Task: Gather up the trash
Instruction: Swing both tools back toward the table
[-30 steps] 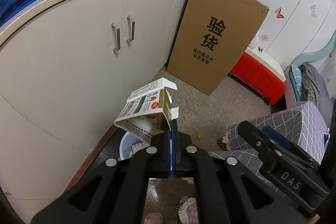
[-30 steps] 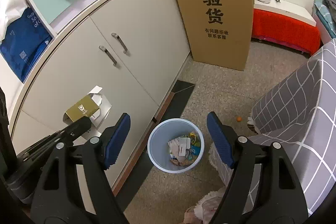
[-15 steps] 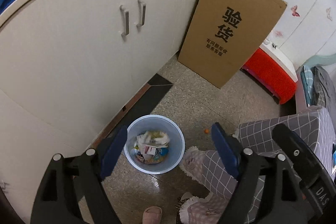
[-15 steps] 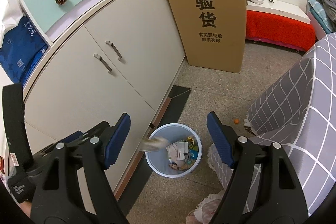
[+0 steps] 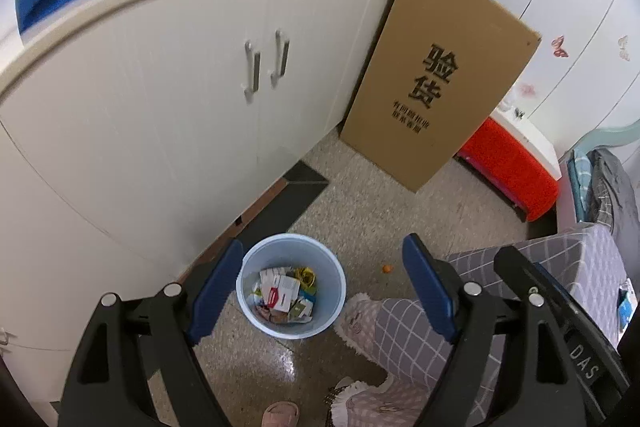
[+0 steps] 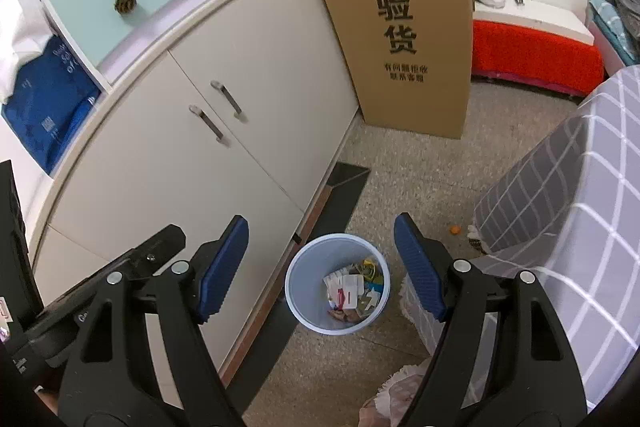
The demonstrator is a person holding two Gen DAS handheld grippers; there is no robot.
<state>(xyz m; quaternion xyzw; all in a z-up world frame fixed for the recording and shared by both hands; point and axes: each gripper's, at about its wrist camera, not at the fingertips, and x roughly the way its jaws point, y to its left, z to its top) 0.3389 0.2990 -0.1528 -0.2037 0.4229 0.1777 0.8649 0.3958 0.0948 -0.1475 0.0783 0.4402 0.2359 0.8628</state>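
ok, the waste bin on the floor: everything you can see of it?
The waste bin is a round, pale blue, plastic-looking pail with no lid, standing upright on the speckled floor close to the white cabinet. It is partly filled with crumpled cartons and wrappers, white, red, yellow and green among them. Nothing touches its rim. Both views look down into it between open tool fingers.

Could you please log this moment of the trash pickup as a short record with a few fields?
left gripper: open, nothing between its jaws, above the bin
right gripper: open, empty
waste bin: pale blue, on the floor beside the cabinet, holding cartons and wrappers
loose item: small orange bit on the floor, outside the bin
cardboard box: leaning against the cabinet's end
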